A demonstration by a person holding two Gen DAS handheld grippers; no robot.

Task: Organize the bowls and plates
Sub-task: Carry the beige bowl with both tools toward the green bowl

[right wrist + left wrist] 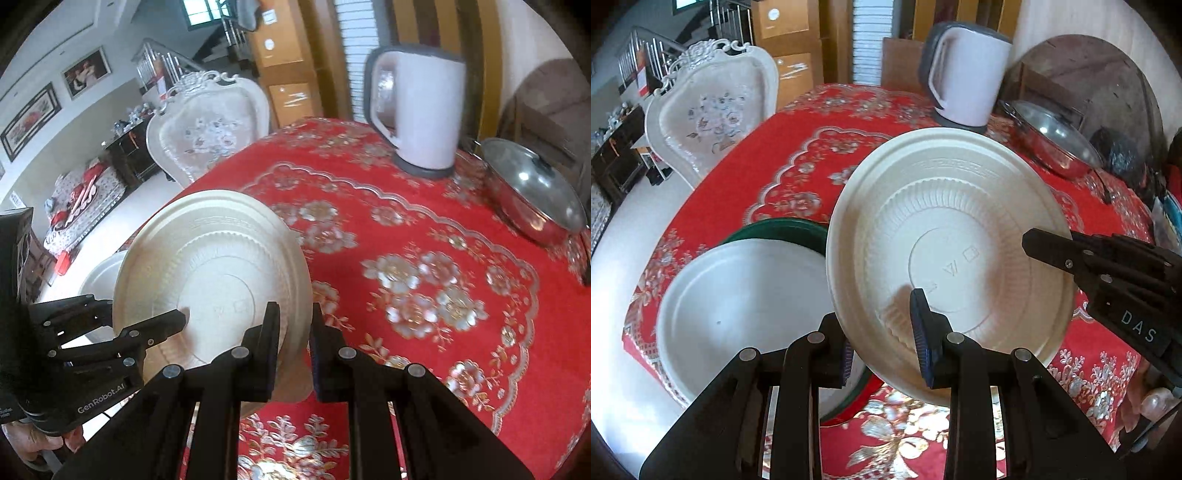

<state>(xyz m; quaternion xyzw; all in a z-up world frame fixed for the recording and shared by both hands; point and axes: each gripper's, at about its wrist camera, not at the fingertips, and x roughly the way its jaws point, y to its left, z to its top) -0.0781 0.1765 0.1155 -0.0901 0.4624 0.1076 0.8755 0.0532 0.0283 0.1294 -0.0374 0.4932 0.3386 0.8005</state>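
Note:
A cream plastic plate [945, 236] is held tilted above the table with its ribbed underside toward both cameras; it also shows in the right wrist view [214, 273]. My left gripper [886, 336] straddles its lower rim, jaws around the rim. My right gripper [293, 343] straddles its right rim, jaws close on it; this gripper shows in the left wrist view [1108, 266] at the plate's right edge. A white plate [738, 310] lies on a green plate [783, 229] at the table's left edge, beneath and left of the held plate.
The table has a red floral cloth [406, 258]. A white electric kettle [421, 110] stands at the back. A steel lidded pan [532, 192] lies at the back right. A white ornate chair [713, 110] stands beyond the table's left side.

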